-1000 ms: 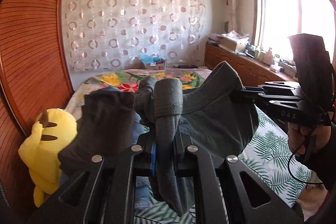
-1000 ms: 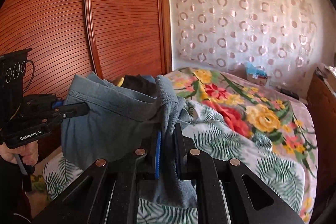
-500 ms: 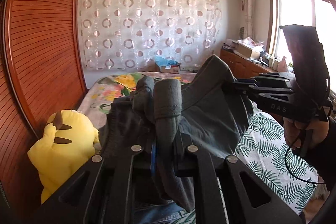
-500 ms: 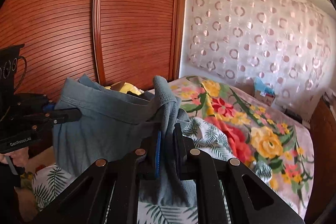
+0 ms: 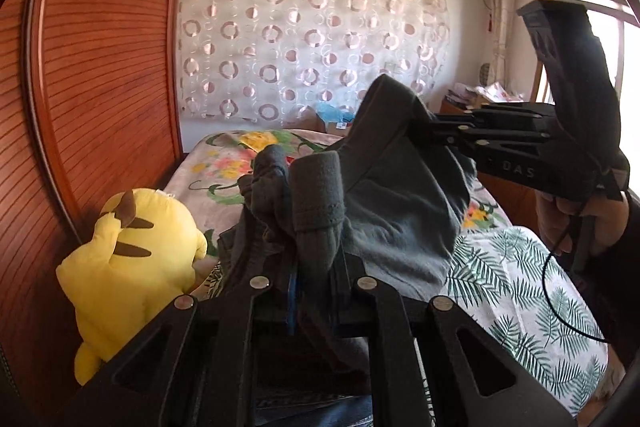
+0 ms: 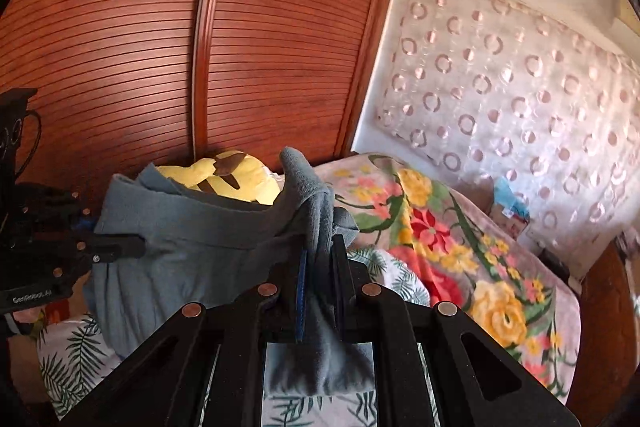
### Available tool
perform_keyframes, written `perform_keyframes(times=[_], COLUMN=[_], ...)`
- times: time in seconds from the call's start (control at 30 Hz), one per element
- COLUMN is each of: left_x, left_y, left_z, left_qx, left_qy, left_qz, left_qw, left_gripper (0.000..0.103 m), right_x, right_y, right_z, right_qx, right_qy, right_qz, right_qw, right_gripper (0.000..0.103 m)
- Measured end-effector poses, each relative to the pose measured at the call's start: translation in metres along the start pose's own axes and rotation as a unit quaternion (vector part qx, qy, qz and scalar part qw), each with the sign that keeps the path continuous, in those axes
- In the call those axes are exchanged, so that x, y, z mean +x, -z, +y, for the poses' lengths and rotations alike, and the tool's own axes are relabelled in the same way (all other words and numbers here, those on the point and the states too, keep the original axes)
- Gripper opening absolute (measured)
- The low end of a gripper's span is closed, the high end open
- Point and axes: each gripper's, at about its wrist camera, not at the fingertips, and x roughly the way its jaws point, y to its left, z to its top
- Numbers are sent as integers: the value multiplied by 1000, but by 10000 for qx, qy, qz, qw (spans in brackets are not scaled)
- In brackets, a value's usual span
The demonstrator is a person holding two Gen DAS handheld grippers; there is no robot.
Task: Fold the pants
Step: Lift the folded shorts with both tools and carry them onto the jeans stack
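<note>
Both claws stay clamped on the grey pants (image 5: 400,211), left claw (image 5: 314,283) and right claw (image 6: 320,267) each pinching a waistband corner. The pants have swung toward the yellow plush toy (image 5: 132,247), hanging above the bed (image 6: 460,247), ready for laying flat.

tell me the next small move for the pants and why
Probably lower both tools together toward the bed and lay the pants flat. Each tool is shut on a bunched end of the waistband: the left tool and the right tool. The cloth hangs in the air between them, slack and creased, above the leaf-print sheet, so it needs a surface before any fold.
</note>
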Motion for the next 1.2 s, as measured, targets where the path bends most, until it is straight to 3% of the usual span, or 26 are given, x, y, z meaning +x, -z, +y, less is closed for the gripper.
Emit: perform_keyframes(times=[0.37,0.73,0.9,1.0,1.2], left_x=[8,8,-1,-7,-22], left_y=[13,30,32,28,16], left_z=[18,26,27,25,22], left_qx=[-326,-610,-582,-483,-312], left_qy=[-111,-385,-348,-399,-447], left_qz=[95,210,228,222,-29], left_qw=[9994,9972,9974,9978,9985], left_gripper=[13,13,14,18,46], right_x=[50,95,112,108,94], right_y=[-15,-13,-9,-13,-17], right_z=[-6,-12,-17,-19,-29], right_qx=[-397,-215,101,220,482], right_qy=[-339,-710,-672,-741,-684], right_qz=[140,202,505,465,370], right_qw=[9985,9970,9964,9959,9958], right_gripper=[11,11,11,15,17])
